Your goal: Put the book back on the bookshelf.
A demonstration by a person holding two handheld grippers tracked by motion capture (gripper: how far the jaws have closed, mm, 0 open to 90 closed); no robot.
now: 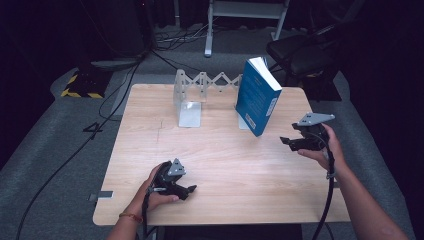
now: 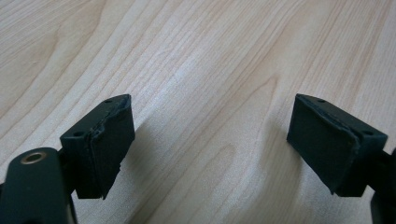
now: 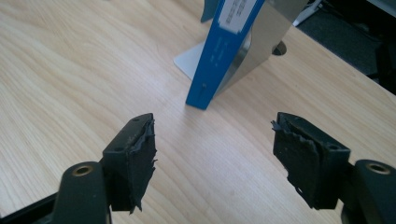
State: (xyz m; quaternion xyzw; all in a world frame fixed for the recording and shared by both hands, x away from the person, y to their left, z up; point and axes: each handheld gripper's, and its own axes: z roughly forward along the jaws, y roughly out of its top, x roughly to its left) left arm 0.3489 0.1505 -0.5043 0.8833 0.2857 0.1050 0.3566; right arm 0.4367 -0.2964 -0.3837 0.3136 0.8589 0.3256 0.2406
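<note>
A blue book point(image 1: 257, 95) stands on the wooden table point(image 1: 215, 150) toward the far right corner, tilted so that its top leans toward the right edge. It rests against the right-hand metal plate point(image 3: 261, 32) of an expanding bookend rack point(image 1: 200, 95), whose zigzag lattice runs along the far edge. The rack's left-hand plate point(image 1: 189, 107) stands upright near the middle of the far edge, and the slot between the two plates holds nothing but the leaning book at its right end. In the right gripper view the book's spine faces the camera, its lower corner touching the table just in front of the shiny plate's foot.

The right tongs point(image 1: 290, 142) hover above the table near the right edge, just in front of and to the right of the book, pointing toward it. Their jaws stand released, well apart, with bare wood between them; the right gripper view shows the pads point(image 3: 135, 158) worn and ragged at the edges, and the book is apart from them, farther on.

The left tongs point(image 1: 187, 190) lie low over the table near the near edge, left of its middle, held in the person's left hand point(image 1: 150, 192). Their jaws are also released and spread wide; the left gripper view shows only plain wood grain between the two black pads point(image 2: 109, 144).
</note>
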